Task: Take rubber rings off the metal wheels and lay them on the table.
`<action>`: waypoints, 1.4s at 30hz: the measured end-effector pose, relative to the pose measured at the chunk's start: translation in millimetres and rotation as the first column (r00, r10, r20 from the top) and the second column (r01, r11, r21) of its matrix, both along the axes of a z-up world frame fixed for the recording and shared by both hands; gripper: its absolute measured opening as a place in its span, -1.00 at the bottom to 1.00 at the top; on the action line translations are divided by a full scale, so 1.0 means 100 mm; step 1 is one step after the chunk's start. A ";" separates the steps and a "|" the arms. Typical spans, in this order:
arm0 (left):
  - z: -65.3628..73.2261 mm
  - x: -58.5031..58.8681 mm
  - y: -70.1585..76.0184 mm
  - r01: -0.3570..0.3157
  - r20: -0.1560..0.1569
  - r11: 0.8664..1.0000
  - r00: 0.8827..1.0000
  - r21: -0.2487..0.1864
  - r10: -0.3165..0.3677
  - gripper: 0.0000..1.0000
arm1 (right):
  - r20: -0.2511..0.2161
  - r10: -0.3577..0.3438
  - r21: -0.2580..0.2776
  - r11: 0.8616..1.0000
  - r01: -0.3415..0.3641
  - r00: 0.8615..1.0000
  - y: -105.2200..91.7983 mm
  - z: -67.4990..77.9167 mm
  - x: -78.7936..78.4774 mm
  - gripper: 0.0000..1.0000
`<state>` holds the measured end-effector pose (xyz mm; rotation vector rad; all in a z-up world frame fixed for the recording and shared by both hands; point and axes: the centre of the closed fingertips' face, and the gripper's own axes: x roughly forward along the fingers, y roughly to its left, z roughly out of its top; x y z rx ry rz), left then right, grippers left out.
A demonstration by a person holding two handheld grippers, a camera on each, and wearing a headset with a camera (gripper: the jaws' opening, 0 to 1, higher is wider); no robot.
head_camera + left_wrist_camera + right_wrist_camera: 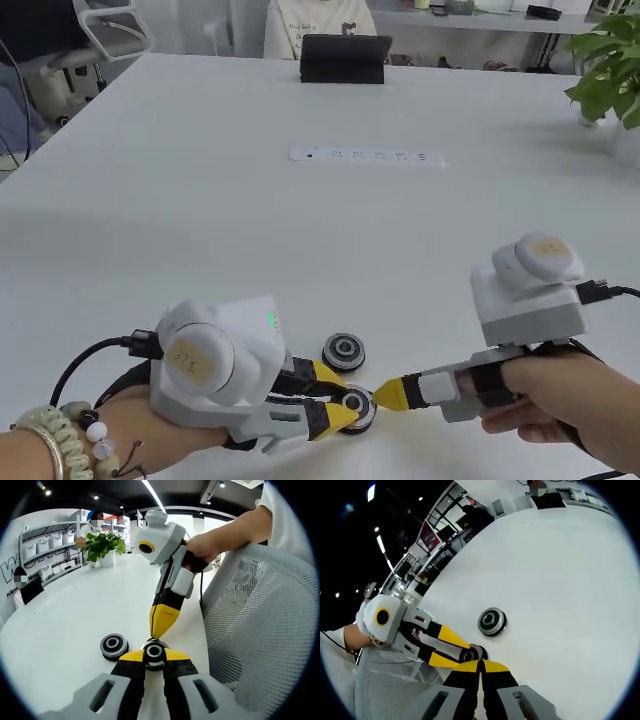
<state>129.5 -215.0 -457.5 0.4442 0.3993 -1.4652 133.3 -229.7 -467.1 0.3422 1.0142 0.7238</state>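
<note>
Head view: near wheel (357, 407) being clamped between jaws of left claw (154, 656), low over bench (300, 220). Right claw (388, 395), jaws together, being pressed to that wheel's rim; whether ring is being pinched cannot be told. Second wheel (343, 351) lying flat just beside, untouched, dark rubber ring (327, 352) on it. Progress being judged early: both rings on, removal and laying-down outstanding. Containers: none being used.

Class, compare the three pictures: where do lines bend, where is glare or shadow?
Head view: straight lines, soft shadow under the loose wheel. Left gripper view: fisheye curves the table; ceiling lights glare. Right gripper view: tilted, table edge bowed.
</note>
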 end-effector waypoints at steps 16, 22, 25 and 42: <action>-0.01 -0.01 -0.02 0.006 0.012 1.000 1.000 0.023 -0.006 -0.86 | -0.036 -0.006 0.074 0.997 0.009 0.999 0.02 0.02 -0.04 -1.00; -0.01 -0.01 -0.02 0.009 0.017 1.000 1.000 0.024 -0.010 -0.86 | -0.045 -0.009 0.090 0.996 0.013 0.999 0.04 0.04 -0.05 -1.00; -0.01 -0.02 -0.02 0.011 0.020 1.000 1.000 0.025 -0.012 -0.86 | -0.048 -0.008 0.101 0.995 0.013 0.999 0.06 0.05 -0.05 -1.00; -0.01 -0.03 -0.02 0.004 0.005 1.000 1.000 0.022 -0.004 -0.85 | -0.031 0.014 0.109 0.994 -0.010 0.999 0.12 0.10 -0.08 -1.00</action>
